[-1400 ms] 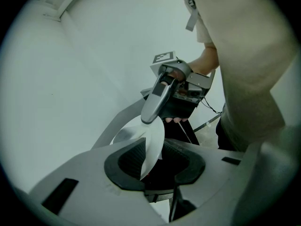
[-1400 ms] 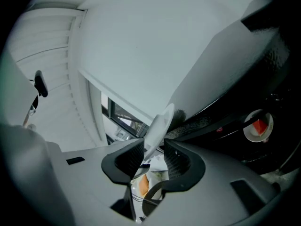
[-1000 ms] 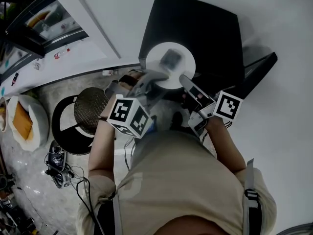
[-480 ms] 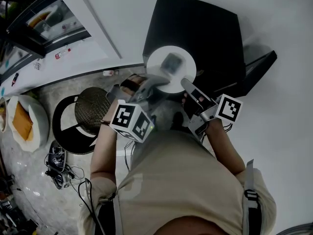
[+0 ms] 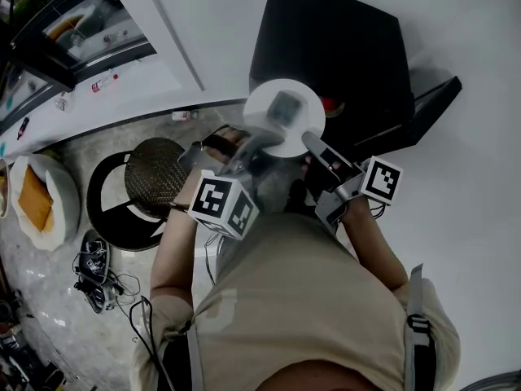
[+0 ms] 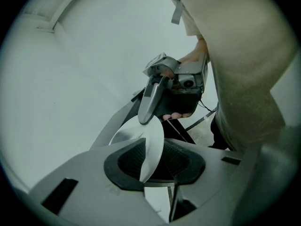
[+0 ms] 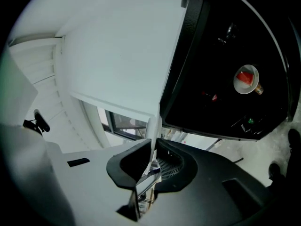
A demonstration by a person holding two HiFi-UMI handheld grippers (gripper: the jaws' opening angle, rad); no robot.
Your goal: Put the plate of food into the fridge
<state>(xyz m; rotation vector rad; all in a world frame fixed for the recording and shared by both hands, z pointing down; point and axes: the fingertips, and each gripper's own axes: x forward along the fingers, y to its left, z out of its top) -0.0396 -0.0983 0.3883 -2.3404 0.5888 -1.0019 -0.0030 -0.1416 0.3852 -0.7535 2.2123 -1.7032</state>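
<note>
Between the jaws of my left gripper [image 6: 153,161] sits the near rim of the plate [image 6: 150,145], pinched tight with the jaws partly closed. My right gripper [image 7: 153,166] has just been closing and now nips the rim on the other side, which shows there as a thin white edge. Seen from the head view, the plate hangs between both grippers, face up and about level. It is round, so no end leads. The food [image 5: 285,104] lies on top. Just beyond stands the open black fridge [image 5: 342,47], with a small bowl [image 7: 246,79] of something red inside.
</note>
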